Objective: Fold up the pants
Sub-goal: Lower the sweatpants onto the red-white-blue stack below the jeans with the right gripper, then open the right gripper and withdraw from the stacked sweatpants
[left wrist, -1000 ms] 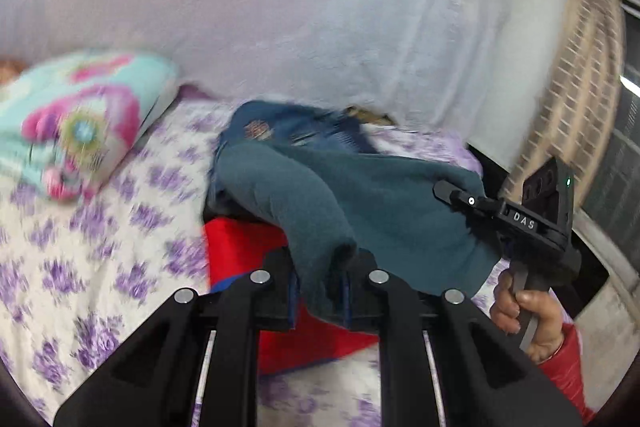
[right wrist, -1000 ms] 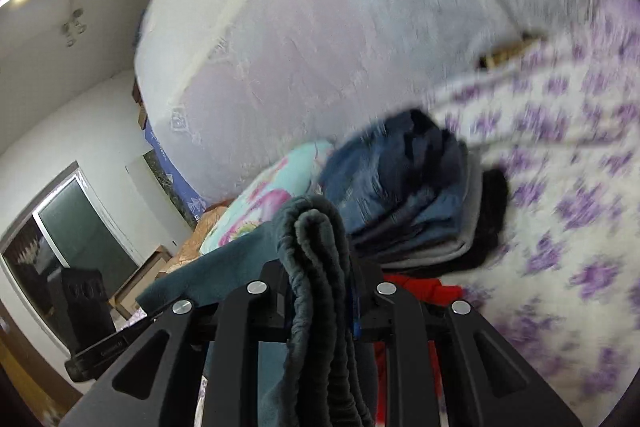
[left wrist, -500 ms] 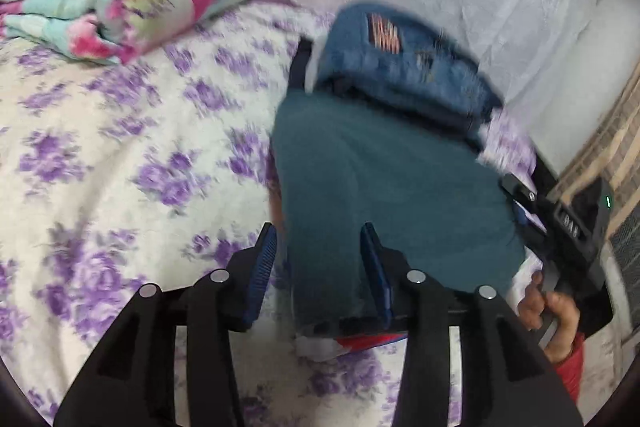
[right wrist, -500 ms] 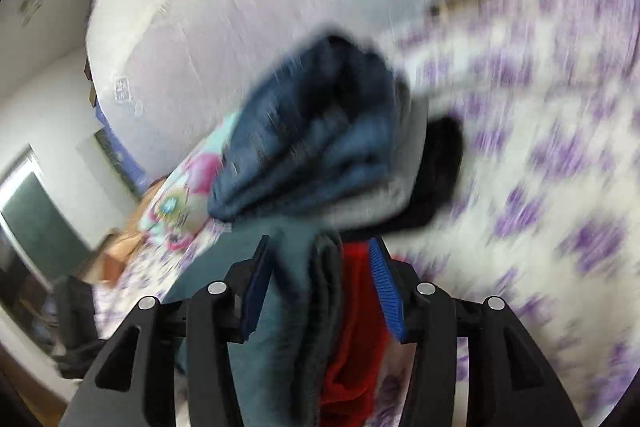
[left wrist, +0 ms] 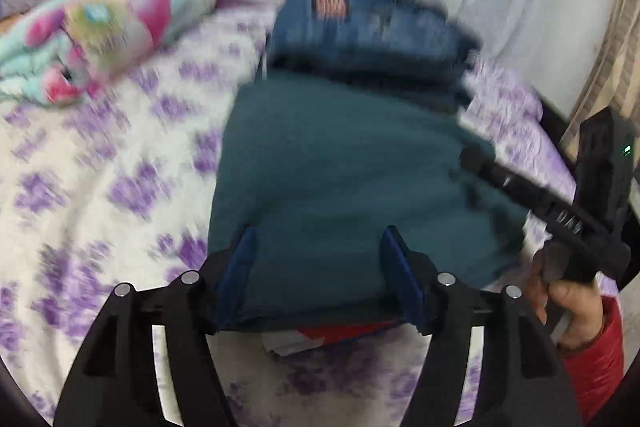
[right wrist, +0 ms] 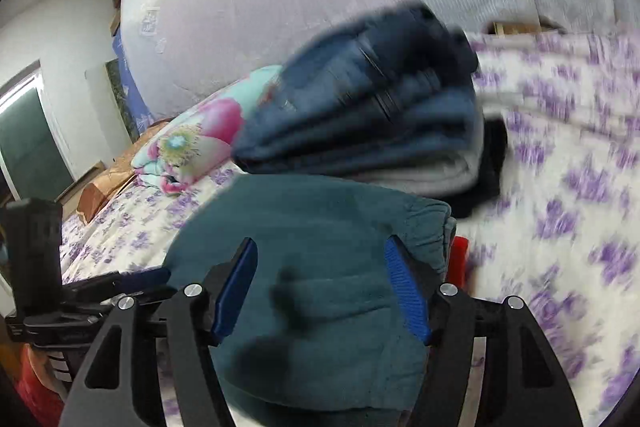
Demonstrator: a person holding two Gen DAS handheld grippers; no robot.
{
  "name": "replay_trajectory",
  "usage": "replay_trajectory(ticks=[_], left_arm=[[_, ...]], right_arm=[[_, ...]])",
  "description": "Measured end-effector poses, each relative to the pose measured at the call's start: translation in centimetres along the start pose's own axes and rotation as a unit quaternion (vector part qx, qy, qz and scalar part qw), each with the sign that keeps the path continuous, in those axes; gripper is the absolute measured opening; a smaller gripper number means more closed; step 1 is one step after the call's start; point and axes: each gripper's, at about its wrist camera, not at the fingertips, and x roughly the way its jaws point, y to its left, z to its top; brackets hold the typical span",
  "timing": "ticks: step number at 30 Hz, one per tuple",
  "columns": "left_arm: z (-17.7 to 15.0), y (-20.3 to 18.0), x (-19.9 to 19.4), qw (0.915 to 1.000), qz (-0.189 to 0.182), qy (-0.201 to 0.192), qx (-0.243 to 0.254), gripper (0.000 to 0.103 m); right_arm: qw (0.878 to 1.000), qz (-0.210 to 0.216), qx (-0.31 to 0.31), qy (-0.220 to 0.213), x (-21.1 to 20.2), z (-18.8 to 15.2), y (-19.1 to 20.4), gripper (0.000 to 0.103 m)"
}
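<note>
Purple-flowered bed sheet (left wrist: 100,155) carries folded teal fleece pants (left wrist: 340,179); left gripper (left wrist: 320,267) and right gripper (right wrist: 320,283) jaws are opening, pads clear. Withdrawing carelessly may snag and undo the fold.

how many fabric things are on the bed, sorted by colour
Teal: 1, the teal pants
Blue: 1, the stack of folded jeans
Red: 1, the red garment under the pants
Black: 1, the black garment
Floral: 1, the floral blanket
Total: 5

A stack of folded jeans (left wrist: 372,35) blocks the way just behind the teal pants (left wrist: 344,179); bare bed (left wrist: 100,167) lies open leftward up to the floral blanket (left wrist: 100,27).
</note>
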Motion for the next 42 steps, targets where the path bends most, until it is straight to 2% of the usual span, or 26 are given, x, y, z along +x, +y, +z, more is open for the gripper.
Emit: replay_trajectory(ticks=[3,6,7,9,10,12,14,16,18,19,21,23,25,28,31,33,36,40,42], left_arm=[[-0.3,-1.0,-0.7,0.9993,0.02,-0.018,0.025,0.065],[-0.5,-1.9,-3.0,0.997,0.015,-0.066,0.037,0.067],[-0.5,-2.1,-3.8,0.9959,0.014,-0.083,0.035,0.077],[-0.5,-2.1,-3.8,0.9951,0.034,-0.089,0.025,0.095],[-0.5,-2.1,-3.0,0.9956,0.043,-0.08,0.024,0.095],[-0.4,-1.4,-0.6,0.9981,0.054,-0.025,0.015,0.095],[-0.4,-0.2,0.7,0.9992,0.035,0.011,-0.016,0.096],[-0.1,0.8,-0.1,0.9986,0.014,-0.003,-0.052,0.095],[0.1,1.4,-1.7,0.9965,0.007,-0.043,-0.071,0.095],[0.2,1.3,-1.9,0.9961,0.012,-0.051,-0.07,0.096],[0.1,1.2,-2.0,0.9959,0.042,-0.057,-0.057,0.096],[0.0,0.9,-1.3,0.9963,0.061,-0.042,-0.044,0.096],[0.0,0.5,-1.3,0.9969,0.058,-0.04,-0.035,0.096],[-0.2,-1.0,-3.0,0.9931,0.082,-0.084,-0.006,0.098],[-0.5,-2.0,-3.7,0.9892,0.1,-0.104,0.025,0.098],[-0.5,-2.9,-2.8,0.9892,0.105,-0.09,0.051,0.098],[-0.8,-3.7,-0.1,0.9897,0.117,-0.022,0.079,0.099],[-0.7,-2.9,-0.1,0.9923,0.106,-0.018,0.06,0.099],[-0.6,-2.8,-0.7,0.9924,0.106,-0.031,0.054,0.099]], right_arm=[[1.0,-0.008,-0.007,-0.02,-1.1,0.2,1.1,0.067],[0.998,-0.007,-0.013,-0.057,-2.2,0.3,1.6,0.072],[0.998,-0.012,-0.016,-0.063,-2.2,0.2,1.5,0.077],[0.999,-0.018,-0.02,-0.045,-1.7,-0.1,1.8,0.085],[0.999,-0.025,-0.021,-0.035,-1.3,-0.2,1.8,0.087],[0.999,-0.023,-0.022,-0.037,-1.4,-0.2,1.8,0.088],[0.997,-0.028,-0.029,-0.067,-2.5,-0.3,2.2,0.088],[0.995,-0.035,-0.038,-0.089,-3.2,-0.4,2.6,0.09],[0.996,-0.043,-0.037,-0.076,-2.8,-0.4,2.4,0.099],[0.997,-0.054,-0.029,-0.054,-2.0,-0.5,2.0,0.099],[0.997,-0.071,-0.004,-0.033,-1.5,-0.4,1.0,0.099],[0.996,-0.068,0.029,-0.051,-2.4,-0.7,0.0,0.099],[0.994,-0.076,0.045,-0.07,-3.3,-1.1,-0.5,0.1],[0.992,-0.088,0.06,-0.064,-3.5,-1.5,-1.0,0.1],[0.993,-0.087,0.051,-0.06,-3.5,-1.6,-0.5,0.099],[0.994,-0.091,0.028,-0.056,-3.3,-1.6,0.3,0.099],[0.996,-0.086,0.019,-0.026,-2.1,-1.5,0.6,0.099],[0.993,-0.1,0.053,0.028,-0.5,-1.5,-0.7,0.099],[0.994,-0.095,0.056,0.017,-0.9,-1.6,-0.7,0.099]])
